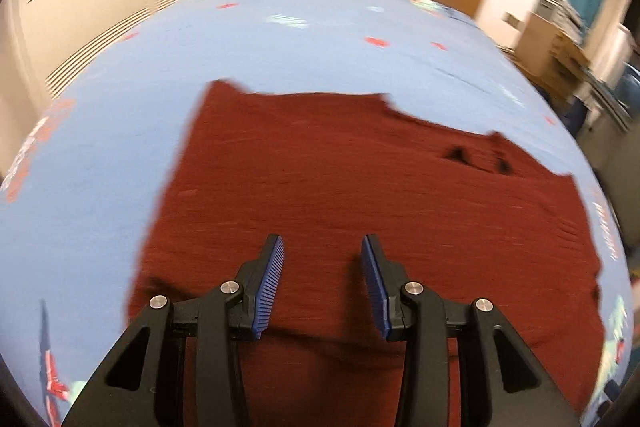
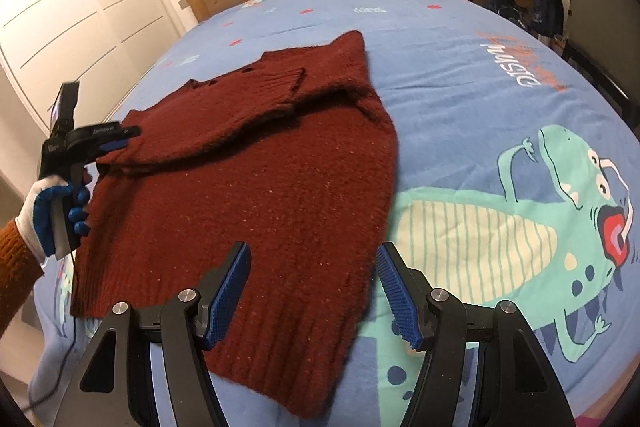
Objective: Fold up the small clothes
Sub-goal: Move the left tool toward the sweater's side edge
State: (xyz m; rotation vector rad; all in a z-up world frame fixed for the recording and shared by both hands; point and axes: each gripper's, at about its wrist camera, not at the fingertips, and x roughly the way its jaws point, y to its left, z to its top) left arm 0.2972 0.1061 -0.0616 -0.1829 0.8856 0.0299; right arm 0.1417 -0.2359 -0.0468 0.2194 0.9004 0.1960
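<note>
In the left wrist view everything is motion-blurred; the sweater (image 1: 360,207) fills the middle and lower frame on the bed (image 1: 100,155), its lower part cut off behind the left claw (image 1: 322,287), whose pads stand apart over the knit, holding nothing. Blue sheet lies bare to the left and above. In the right wrist view the picture is sharp: the dark red sweater (image 2: 248,187) lies flat at centre-left, a sleeve folded across its upper part, ribbed hem toward the camera. The right claw (image 2: 314,297) hangs with pads well apart over the hem's right corner, empty. At the left edge a gloved hand (image 2: 52,215) holds the left claw (image 2: 120,141) beside the sweater's edge. Bare bed (image 2: 460,99) spreads to the right.
</note>
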